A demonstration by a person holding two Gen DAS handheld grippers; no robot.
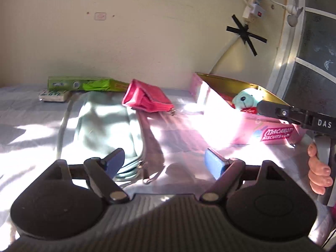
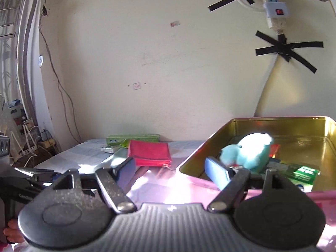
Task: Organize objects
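The left gripper [image 1: 164, 161] hangs low over the bed [image 1: 31, 113] with its blue pads apart and nothing between them; the pale green bag [image 1: 105, 124] lies just under and ahead of its left pad. The right gripper [image 2: 174, 170] is likewise spread and empty, poised at the near rim of the pink biscuit tin [image 2: 262, 191], its right pad just inside the near wall beside the teal plush toy [image 2: 247, 153].

That toy already lies in the tin, near the front wall, together with a green packet [image 2: 302, 173] and something red behind it. The tin stands toward the right edge of the bed. Outside it, the red pouch [image 1: 147, 97] sits mid-bed toward the far edge, and a green box [image 1: 84, 83] and a small white-and-green pack [image 1: 53, 96] lie along the far edge by the wall.

By my reading, one deposit is finished and the next pick-up is at hand. The left gripper seems best placed for the bag or the pouch: it would need to descend, straddle a fold or edge of the soft fabric, and close firmly before carrying it across to the tin.
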